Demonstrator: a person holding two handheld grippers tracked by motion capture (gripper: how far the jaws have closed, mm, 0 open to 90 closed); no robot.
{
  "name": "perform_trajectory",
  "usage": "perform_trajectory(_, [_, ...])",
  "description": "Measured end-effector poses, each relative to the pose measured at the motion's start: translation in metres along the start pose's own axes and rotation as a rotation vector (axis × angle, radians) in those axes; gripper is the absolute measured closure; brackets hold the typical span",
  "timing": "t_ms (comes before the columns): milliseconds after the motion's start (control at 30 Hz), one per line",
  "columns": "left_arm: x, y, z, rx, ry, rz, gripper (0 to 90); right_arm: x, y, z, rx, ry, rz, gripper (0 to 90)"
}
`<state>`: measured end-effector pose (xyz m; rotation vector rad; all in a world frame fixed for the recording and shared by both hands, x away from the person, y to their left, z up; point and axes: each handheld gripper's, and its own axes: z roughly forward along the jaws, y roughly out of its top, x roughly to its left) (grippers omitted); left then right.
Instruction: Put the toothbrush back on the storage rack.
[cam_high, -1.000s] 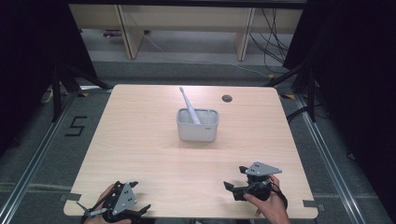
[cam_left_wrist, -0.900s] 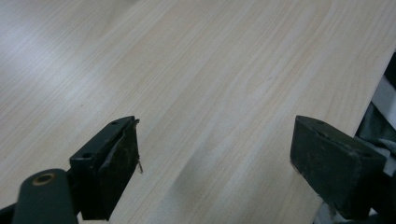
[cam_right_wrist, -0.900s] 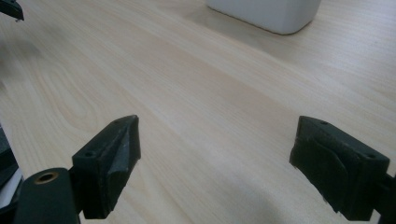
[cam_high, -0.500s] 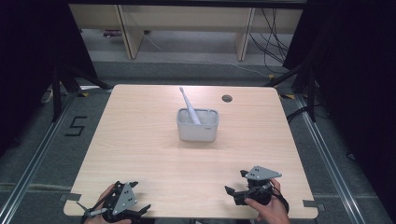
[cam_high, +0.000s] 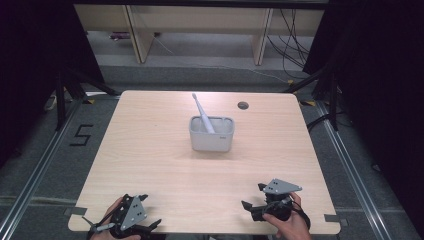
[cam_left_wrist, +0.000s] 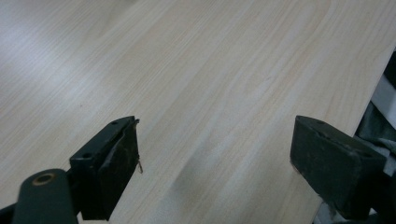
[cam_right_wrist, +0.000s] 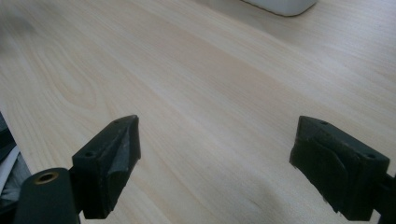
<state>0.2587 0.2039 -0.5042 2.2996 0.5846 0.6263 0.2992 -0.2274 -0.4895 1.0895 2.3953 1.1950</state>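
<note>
A white rectangular holder stands at the middle of the wooden table, and a white toothbrush leans upright inside it. My left gripper lies at the near left edge, held by a hand, open with nothing between its jaws. At the near right my right gripper is held low over the table, also open and empty. The holder's bottom edge shows at the top of the right gripper view. Both grippers are far from the holder.
A dark round cable hole sits near the table's far right. Beyond the table are a wooden shelf frame and cables on the floor. A "5" is taped on the floor at left. Metal rails run along both sides.
My right gripper has drifted slightly toward the near edge of the table. The left gripper has barely moved. Both stay open.
</note>
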Motion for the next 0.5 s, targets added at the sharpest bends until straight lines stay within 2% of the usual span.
perform_trajectory(67, [-0.0001,0.0000,0.0000,0.000,0.001,0.001,15.0,-0.0004,0.0001,0.0004,0.000,0.003,-0.009,16.1])
perform_trajectory(133, [-0.0006,-0.0001,0.0001,-0.001,-0.003,-0.010,15.0,0.0012,-0.0004,0.0007,0.005,-0.001,0.009,16.1])
perform_trajectory(333, [0.0003,0.0000,-0.0003,0.001,-0.004,-0.001,15.0,-0.0004,-0.0003,0.0004,0.007,-0.003,0.000,16.1])
perform_trajectory(500, [0.0000,0.0000,0.0000,0.001,0.000,0.000,15.0,-0.0010,0.0000,0.0001,-0.011,-0.003,-0.003,16.2])
